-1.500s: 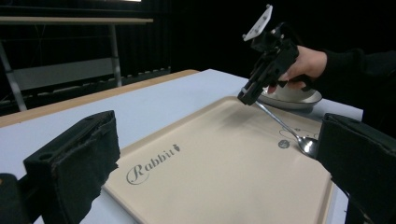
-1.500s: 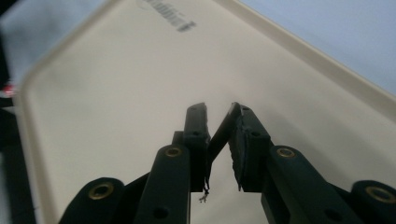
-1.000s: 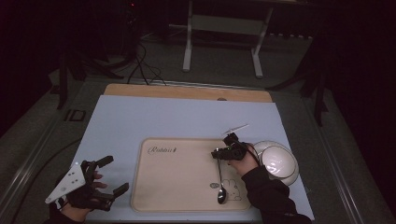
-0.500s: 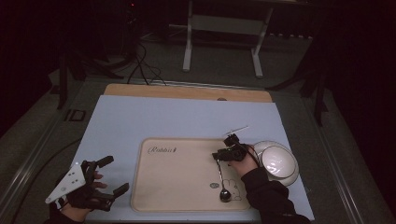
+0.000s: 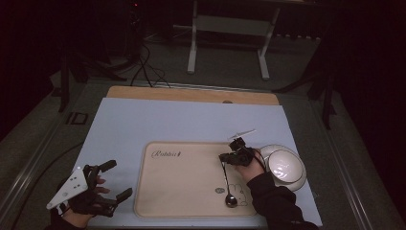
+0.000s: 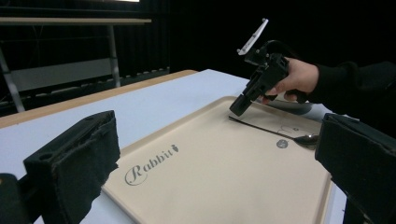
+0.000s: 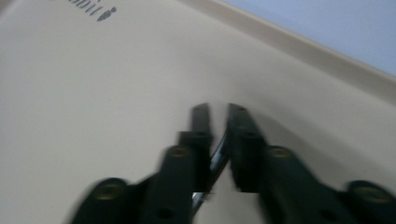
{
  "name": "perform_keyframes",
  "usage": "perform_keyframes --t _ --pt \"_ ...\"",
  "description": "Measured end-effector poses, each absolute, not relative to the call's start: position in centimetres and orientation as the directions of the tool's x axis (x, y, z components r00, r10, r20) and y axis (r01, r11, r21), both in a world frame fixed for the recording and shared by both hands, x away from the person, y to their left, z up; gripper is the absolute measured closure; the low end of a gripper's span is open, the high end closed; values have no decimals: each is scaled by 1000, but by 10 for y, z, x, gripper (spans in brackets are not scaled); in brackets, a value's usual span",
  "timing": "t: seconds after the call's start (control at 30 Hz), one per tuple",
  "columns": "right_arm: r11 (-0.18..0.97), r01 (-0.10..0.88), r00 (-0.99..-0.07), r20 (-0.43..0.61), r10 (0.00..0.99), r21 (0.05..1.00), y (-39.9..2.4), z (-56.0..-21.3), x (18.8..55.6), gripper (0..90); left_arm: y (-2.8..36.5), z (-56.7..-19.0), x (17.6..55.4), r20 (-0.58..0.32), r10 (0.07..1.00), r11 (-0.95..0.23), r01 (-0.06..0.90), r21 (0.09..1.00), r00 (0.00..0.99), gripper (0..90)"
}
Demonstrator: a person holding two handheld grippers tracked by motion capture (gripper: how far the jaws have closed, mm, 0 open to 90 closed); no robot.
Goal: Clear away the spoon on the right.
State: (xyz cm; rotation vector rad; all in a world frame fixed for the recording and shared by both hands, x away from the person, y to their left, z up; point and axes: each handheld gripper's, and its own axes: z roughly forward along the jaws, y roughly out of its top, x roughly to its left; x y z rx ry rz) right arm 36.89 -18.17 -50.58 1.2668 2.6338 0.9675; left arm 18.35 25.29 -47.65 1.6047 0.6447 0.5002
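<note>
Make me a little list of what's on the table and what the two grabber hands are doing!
mat: beige tray mat with "Rabbit" written on it, lying on the pale blue table
spoon: spoon on the mat, bowl end toward the person
right gripper: right gripper closed on the spoon's handle tip
left gripper: left gripper open, holding nothing, left of the mat
bowl: white bowl right of the mat

The right gripper view is motion-blurred: the right tool (image 7: 218, 122) and the spoon handle (image 7: 215, 161) between its jaws smear together. The print on the placemat (image 7: 70, 93) is cut by the top edge. In the left gripper view, the left tool hides part of the spoon's bowl (image 6: 307, 138).
</note>
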Motion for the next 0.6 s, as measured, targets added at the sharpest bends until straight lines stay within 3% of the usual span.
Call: perform_keyframes --t 0.6 --pt "477 695 -655 200 728 538 -177 -518 372 898 253 -477 184 -43 659 -73 121 990 751 0"
